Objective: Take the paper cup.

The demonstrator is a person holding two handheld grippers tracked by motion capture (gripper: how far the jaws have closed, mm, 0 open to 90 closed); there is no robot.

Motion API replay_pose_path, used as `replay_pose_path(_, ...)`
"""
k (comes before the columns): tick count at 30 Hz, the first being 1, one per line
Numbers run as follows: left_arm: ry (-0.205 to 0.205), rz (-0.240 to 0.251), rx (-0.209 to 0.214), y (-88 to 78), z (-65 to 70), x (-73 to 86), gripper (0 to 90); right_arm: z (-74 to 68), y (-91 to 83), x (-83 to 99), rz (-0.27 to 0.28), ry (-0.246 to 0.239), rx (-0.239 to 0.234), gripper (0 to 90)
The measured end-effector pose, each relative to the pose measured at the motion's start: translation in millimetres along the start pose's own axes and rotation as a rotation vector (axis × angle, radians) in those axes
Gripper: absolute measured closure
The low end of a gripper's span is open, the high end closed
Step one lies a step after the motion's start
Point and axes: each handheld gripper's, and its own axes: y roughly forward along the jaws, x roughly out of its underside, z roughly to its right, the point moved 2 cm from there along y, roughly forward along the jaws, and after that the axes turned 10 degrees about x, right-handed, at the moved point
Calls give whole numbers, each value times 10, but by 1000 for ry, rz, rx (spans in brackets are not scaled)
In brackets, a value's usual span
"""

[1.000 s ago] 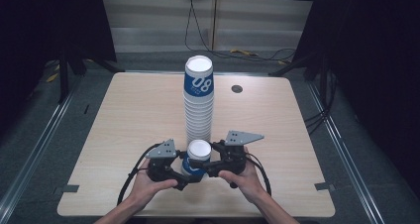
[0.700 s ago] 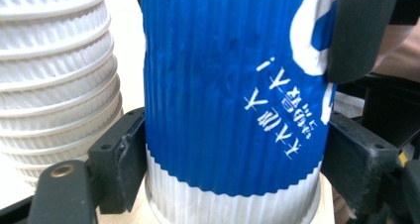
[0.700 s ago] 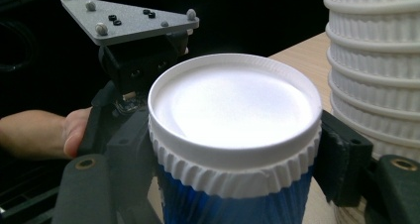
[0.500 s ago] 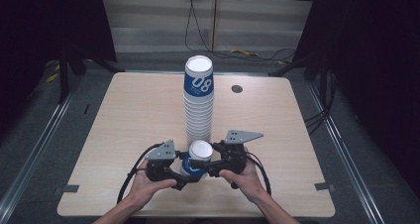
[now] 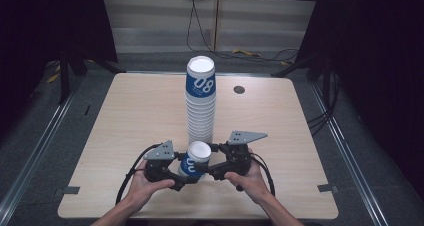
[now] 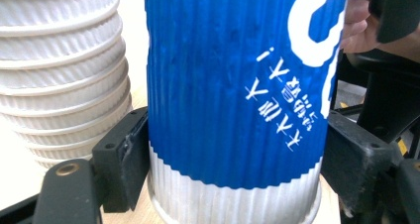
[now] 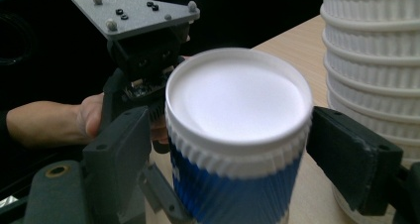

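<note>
A blue and white ribbed paper cup (image 5: 195, 158) with a flat white top sits near the table's front edge, just before a tall stack of the same cups (image 5: 201, 103). My left gripper (image 5: 186, 175) is shut on the cup (image 6: 237, 95), its jaws pressing the blue wall from both sides. My right gripper (image 5: 209, 163) reaches in from the right. Its jaws have just been opening and now stand either side of the cup's white top (image 7: 237, 100) with a slight gap, so the cup is between them but not pressed.
The cup stack (image 7: 371, 60) rises close behind the grippers and beside the jaws (image 6: 64, 75). A small dark round disc (image 5: 239, 89) lies at the table's back right. Cables trail from both grippers toward the front edge. Dark floor and rails surround the wooden table (image 5: 125, 116).
The right gripper's jaws have spread apart off the cup's top. Both hands and the cup stay where they were.
</note>
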Motion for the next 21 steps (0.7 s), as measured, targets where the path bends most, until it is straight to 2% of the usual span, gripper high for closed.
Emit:
replay_pose_path(2,1,-7,-3,-15,-6,3,216,5,-20,22,-3,11,-8,173)
replay_pose_path(8,-25,-12,0,-37,-32,11,217,46,-62,50,-27,12,15,173)
replay_pose_path(14,-38,-25,5,-75,-53,10,217,98,-97,41,-58,-6,35,175)
replay_pose_path(17,-54,-42,-1,-90,-70,24,217,108,-106,27,-87,-38,53,174)
replay_pose_path(21,-51,-70,0,-87,-67,31,218,121,-128,50,-130,-71,82,175)
